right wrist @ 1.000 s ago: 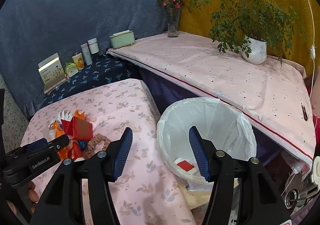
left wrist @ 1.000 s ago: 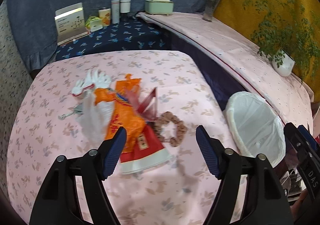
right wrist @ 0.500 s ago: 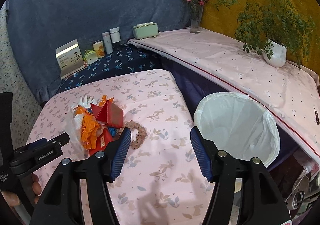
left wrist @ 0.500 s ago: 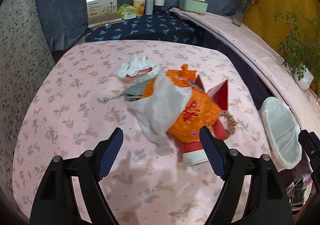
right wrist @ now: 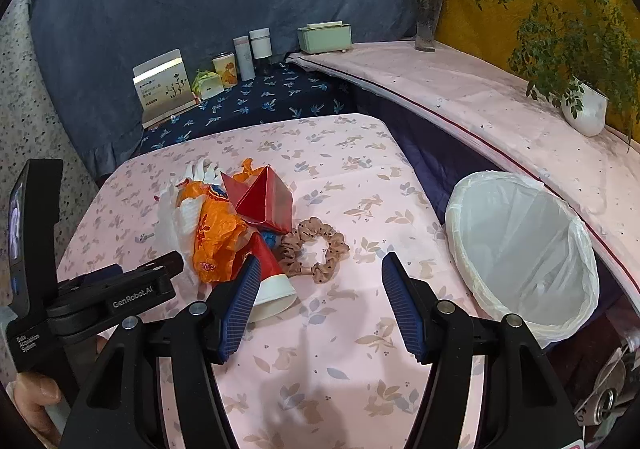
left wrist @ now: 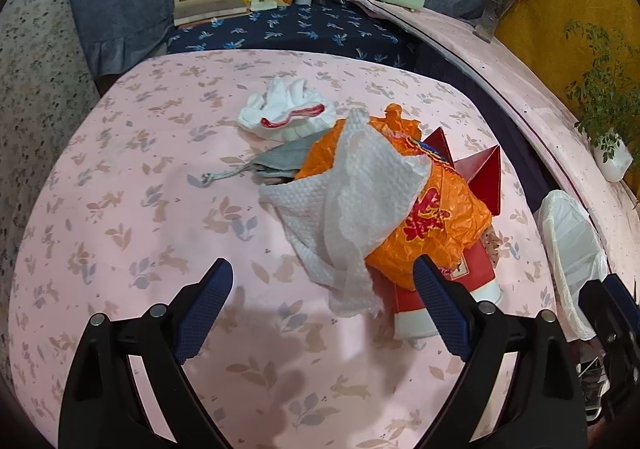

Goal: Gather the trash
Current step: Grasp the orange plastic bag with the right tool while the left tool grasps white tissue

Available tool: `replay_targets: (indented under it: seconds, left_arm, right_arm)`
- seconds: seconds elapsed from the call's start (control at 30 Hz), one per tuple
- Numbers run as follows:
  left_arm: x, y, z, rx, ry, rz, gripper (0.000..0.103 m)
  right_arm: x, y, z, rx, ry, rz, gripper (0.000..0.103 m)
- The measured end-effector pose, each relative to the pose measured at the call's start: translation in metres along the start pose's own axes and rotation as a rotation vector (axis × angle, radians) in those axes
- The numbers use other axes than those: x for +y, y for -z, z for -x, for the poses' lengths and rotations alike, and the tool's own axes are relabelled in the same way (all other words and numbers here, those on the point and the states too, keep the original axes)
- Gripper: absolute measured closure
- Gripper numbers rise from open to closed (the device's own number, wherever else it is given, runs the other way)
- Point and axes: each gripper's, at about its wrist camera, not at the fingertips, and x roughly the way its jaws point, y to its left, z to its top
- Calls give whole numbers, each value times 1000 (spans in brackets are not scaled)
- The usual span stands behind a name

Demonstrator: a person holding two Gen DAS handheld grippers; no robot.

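Pink rabbit-print tablecloth (left wrist: 120, 209) w/ trash pile: white tissue (left wrist: 352, 201) draped over orange plastic bag (left wrist: 436, 225), red box (right wrist: 262, 197) touching the bag. Bin (right wrist: 524, 249) beside table. Left gripper (left wrist: 322, 309) and right gripper (right wrist: 316, 301) both jaws apart, empty, near the bag.

Bare tablecloth (right wrist: 352, 177) lies between trash pile (right wrist: 224, 225) and bin (right wrist: 520, 249).

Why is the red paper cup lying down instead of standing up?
Why, I cannot tell. The red paper cup is tipped on its side against the trash pile on the table, its white mouth facing the camera.
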Motion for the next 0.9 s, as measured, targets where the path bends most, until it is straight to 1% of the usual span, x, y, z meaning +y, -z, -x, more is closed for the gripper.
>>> replay_targets:
  seconds: [0.1, 0.2, 0.27, 0.3, 0.33, 0.37, 0.4, 0.43, 0.47, 0.5, 0.63, 0.8, 0.9]
  left_arm:
    - [-3, -6, -8, 3, 24, 4, 17]
    - [-5, -13, -12, 5, 51, 7, 27]
    - [-5, -17, -14, 9, 70, 9, 39]
    - [-5, -18, -14, 11, 76, 9, 43]
    - [-5, -19, -14, 13, 82, 7, 49]
    - [-4, -20, -15, 17, 90, 4, 59]
    - [-3, -21, -15, 22, 98, 1, 66]
    - [-2, -21, -16, 30, 106, -4, 81]
    - [-2, -22, -16, 34, 109, -8, 93]
    - [0, -22, -16, 33, 106, -10, 97]
    - [11, -20, -9, 13, 95, 1, 99]
    - [31, -17, 0, -1, 81, 34, 99]
    - [43, -17, 4, -5, 69, 51, 99]
  right_arm:
    - [3, 0, -6, 9, 2, 1, 42]
    - [6, -1, -10, 18, -1, 1, 42]
    - [9, -2, -13, 22, -1, 6, 42]
    - [10, -2, -14, 25, -2, 8, 42]
    - [12, -2, -16, 27, -4, 10, 42]
    - [14, -2, -17, 29, -7, 12, 42]
    - [16, -2, -19, 31, -11, 14, 42]
    - [18, -3, -20, 33, -17, 16, 42]
    - [21, -3, -22, 34, -23, 20, 42]
    - [24, -3, -23, 34, -29, 25, 42]
    - [39, -3, -28, 40, -57, 45, 42]
    - [57, -2, -40, 66, -98, 56, 43]
    - [67, -1, -49, 76, -105, 64, 43]
